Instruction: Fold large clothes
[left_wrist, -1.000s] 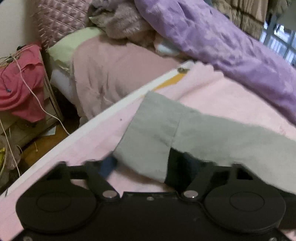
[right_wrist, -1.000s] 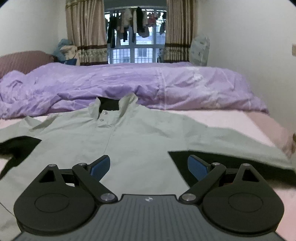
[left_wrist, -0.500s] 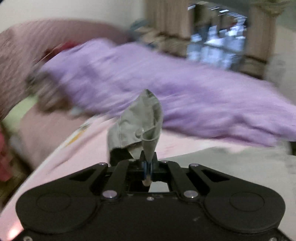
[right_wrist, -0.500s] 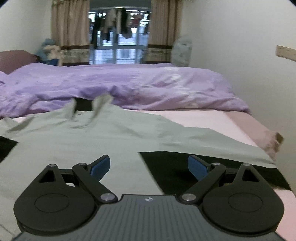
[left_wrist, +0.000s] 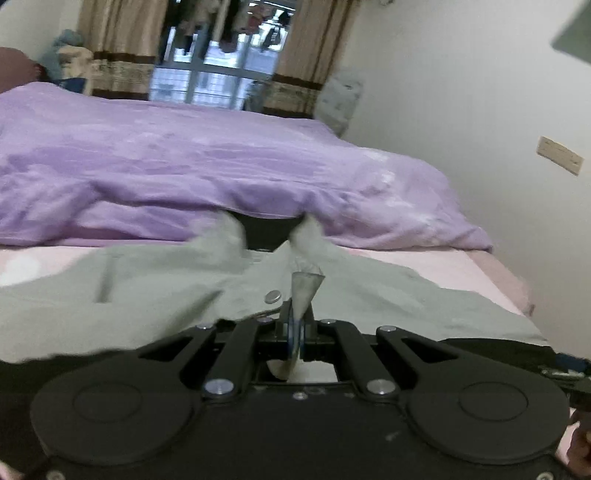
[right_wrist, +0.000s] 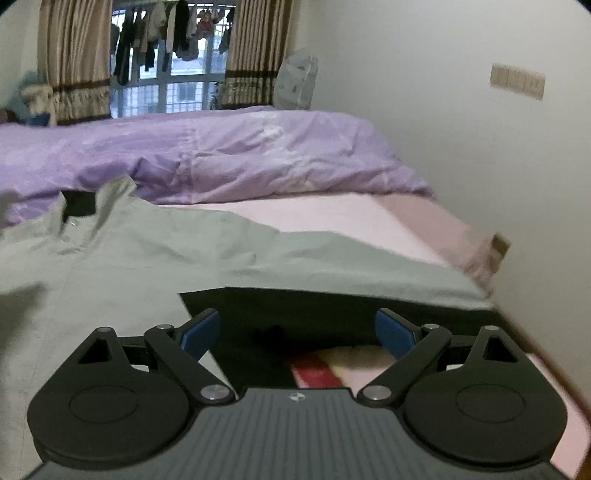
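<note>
A large grey-green jacket (left_wrist: 122, 299) with a black lining lies spread on the pink sheet (left_wrist: 436, 260), its collar (left_wrist: 266, 230) toward the purple duvet. My left gripper (left_wrist: 295, 334) is shut on a pinched corner of the jacket's sleeve cuff (left_wrist: 304, 291), holding it above the jacket's chest near a snap button (left_wrist: 272, 296). In the right wrist view the same jacket (right_wrist: 155, 254) stretches to the right with its right sleeve (right_wrist: 369, 273) and black underside (right_wrist: 314, 314). My right gripper (right_wrist: 297, 332) stands open over that black part, nothing between its blue pads (right_wrist: 201, 332).
A purple duvet (right_wrist: 229, 155) is heaped across the back of the bed. A white wall (right_wrist: 480, 166) runs close along the bed's right edge. Curtains and a window (right_wrist: 170, 59) with hanging clothes stand behind. A red and cream patch (right_wrist: 332, 365) shows below the right gripper.
My left gripper closed on the sleeve cuff at the bed's left edge, lifted it and swung it right over the jacket's chest. The right gripper drifted right toward the right sleeve, staying open.
</note>
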